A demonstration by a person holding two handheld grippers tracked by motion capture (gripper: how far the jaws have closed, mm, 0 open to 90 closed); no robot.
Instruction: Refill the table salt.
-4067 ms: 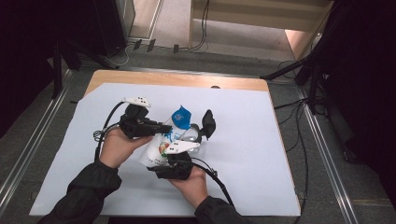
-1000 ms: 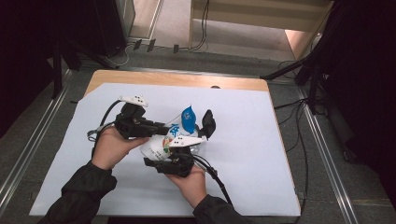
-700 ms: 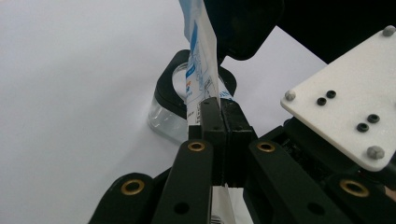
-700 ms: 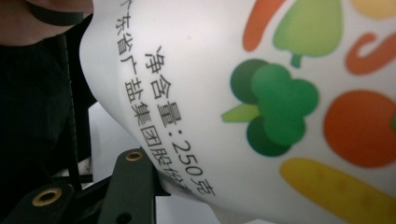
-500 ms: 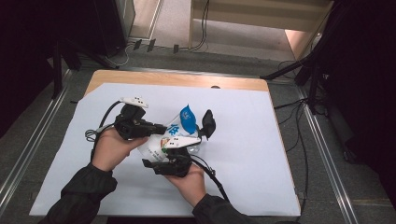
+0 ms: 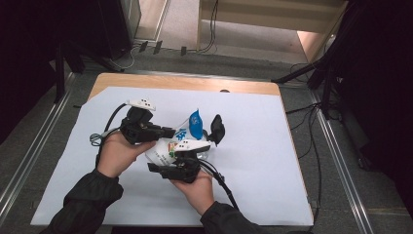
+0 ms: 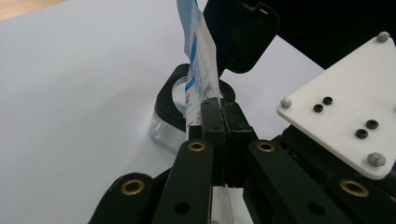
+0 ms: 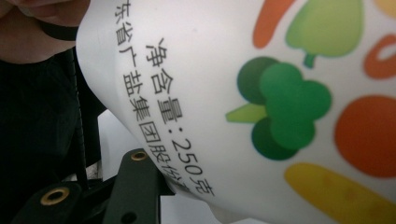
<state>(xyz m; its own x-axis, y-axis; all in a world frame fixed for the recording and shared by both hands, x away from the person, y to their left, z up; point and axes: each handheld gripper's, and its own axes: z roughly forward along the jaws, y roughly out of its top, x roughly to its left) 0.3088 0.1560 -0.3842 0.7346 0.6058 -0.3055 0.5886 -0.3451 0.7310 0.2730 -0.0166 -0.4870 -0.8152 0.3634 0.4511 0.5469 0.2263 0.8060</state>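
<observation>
A white bag (image 6: 165, 152) with a blue top (image 6: 195, 122) and printed vegetables is held up between both hands over the table. My left gripper (image 6: 170, 132) is shut on the bag's thin upper edge (image 7: 198, 60), its jaws pressed flat together on the film. My right gripper (image 6: 163, 165) lies under the bag's bulging body (image 8: 261, 93); its jaws have just been closing with the bag between them. One of its black fingers (image 8: 135, 186) touches the bag. Behind the bag stands a clear container (image 7: 166, 126) with a black rim, its black lid (image 6: 216, 129) flipped up.
A white sheet (image 6: 253, 161) covers the wooden table (image 6: 185, 83). Cables trail from both grippers toward the person. Dark stands and metal rails flank the table on both sides.
The bag's blue top stands slightly farther right than in the oldest frame. Both hands have kept their places.
</observation>
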